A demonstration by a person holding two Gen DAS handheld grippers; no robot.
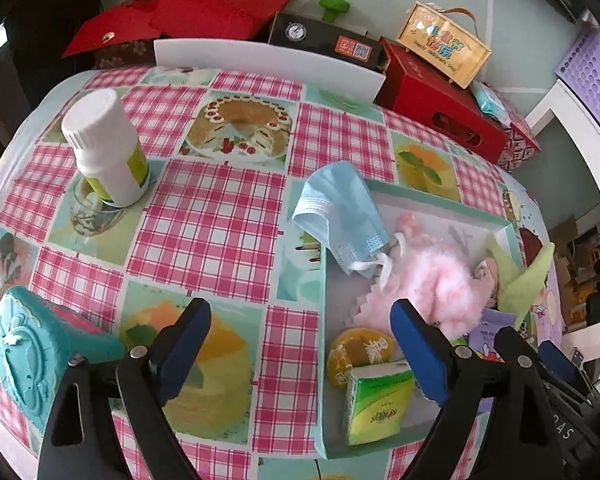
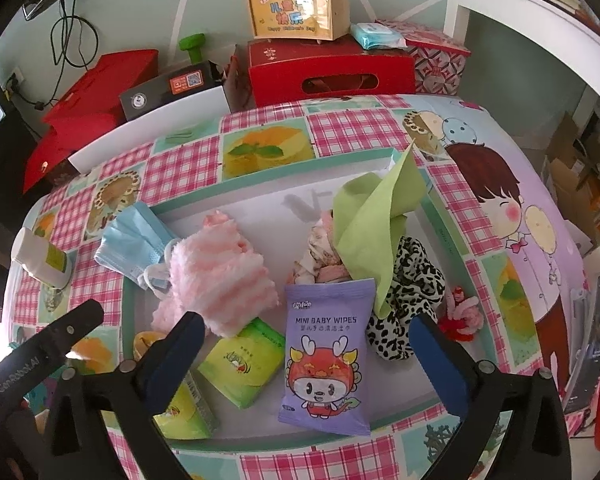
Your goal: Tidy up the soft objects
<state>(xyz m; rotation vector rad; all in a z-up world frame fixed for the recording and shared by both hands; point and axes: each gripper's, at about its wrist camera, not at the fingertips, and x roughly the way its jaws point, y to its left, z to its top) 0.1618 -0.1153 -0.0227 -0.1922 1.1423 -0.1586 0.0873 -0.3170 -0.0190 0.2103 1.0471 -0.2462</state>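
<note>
A shallow tray with a mint rim (image 2: 440, 216) (image 1: 412, 190) lies on the checked tablecloth. In it lie a pink fluffy cloth (image 2: 224, 272) (image 1: 440, 284), a light green cloth (image 2: 376, 216), a leopard-print scrunchie (image 2: 412, 280), a purple baby wipes pack (image 2: 326, 356), green tissue packs (image 2: 244, 360) (image 1: 376, 404) and a yellow round item (image 1: 356, 356). A blue face mask (image 1: 340, 216) (image 2: 134, 240) drapes over the tray's left rim. My left gripper (image 1: 300, 340) is open and empty, left of the tray. My right gripper (image 2: 304, 344) is open and empty above the tray's near side.
A white bottle (image 1: 108, 148) stands on the table at the left. A teal plastic object (image 1: 32, 356) lies by my left gripper. A red and pink knotted toy (image 2: 460, 316) lies just right of the tray. Red boxes (image 2: 328, 68) and a wooden case (image 2: 296, 8) stand behind the table.
</note>
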